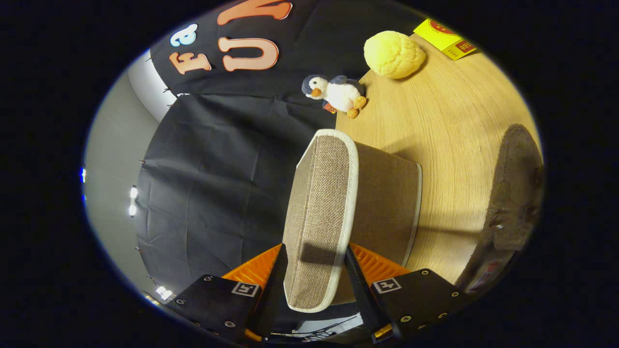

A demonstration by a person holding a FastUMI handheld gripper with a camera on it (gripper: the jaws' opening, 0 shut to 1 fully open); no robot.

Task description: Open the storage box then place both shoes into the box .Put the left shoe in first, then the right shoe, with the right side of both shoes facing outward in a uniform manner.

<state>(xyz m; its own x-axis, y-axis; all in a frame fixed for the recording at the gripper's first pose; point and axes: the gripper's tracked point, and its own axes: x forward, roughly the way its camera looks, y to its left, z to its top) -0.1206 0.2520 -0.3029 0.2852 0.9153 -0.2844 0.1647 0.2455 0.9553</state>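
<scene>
The tool (314,263) grips the storage box lid (319,212); shoe (515,193), penguin toy (336,94) lie nearby.

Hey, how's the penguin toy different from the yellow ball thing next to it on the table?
The penguin toy is white and dark grey with orange beak and feet; the yellow ball is one plain colour. The penguin toy is smaller and has distinct body parts, while the yellow ball is a bumpy round lump. Both sit on the wooden table, well beyond the hand-held gripper, whose fingers clamp the fabric lid.
</scene>
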